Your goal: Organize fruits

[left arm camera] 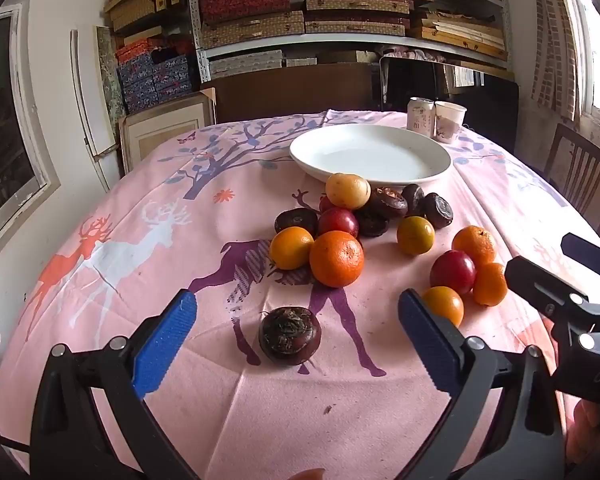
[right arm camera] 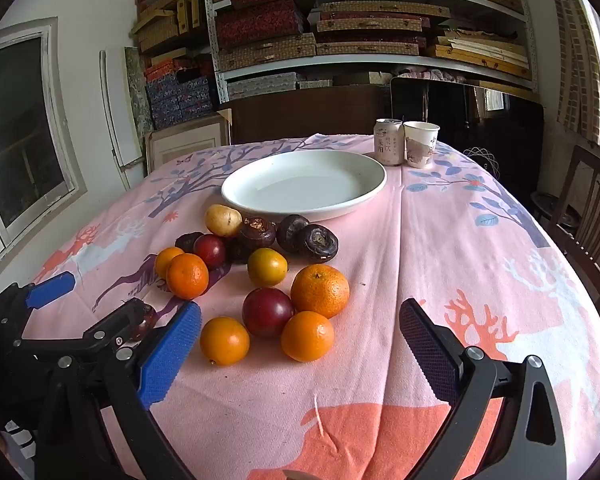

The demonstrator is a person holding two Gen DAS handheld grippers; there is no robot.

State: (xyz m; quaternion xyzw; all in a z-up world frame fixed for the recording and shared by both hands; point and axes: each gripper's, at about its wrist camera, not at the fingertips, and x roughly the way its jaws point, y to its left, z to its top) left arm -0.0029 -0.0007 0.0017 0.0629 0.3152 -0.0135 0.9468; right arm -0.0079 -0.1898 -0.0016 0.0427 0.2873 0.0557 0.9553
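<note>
Surface: pink tablecloth (right arm camera: 440, 248) with deer and tree print, over a table.
Room: shelves (right arm camera: 364, 20) stacked with flat boxes behind; window at left; wooden chair (right arm camera: 588, 216) at right.
Fruits: heap of fruits (right arm camera: 260, 276) loose on the cloth just before the white plate (right arm camera: 304, 182), which holds nothing; one dark fruit (left arm camera: 290, 335) apart, nearer.
Others: can (right arm camera: 389, 142) and paper cup (right arm camera: 420, 144) touching, beyond the plate.
Left gripper (left arm camera: 296, 336): jaws wide, dark fruit between, pads not touching.
Right gripper (right arm camera: 300, 350): jaws wide, holding nothing.
Free room: bare cloth right of the heap.
</note>
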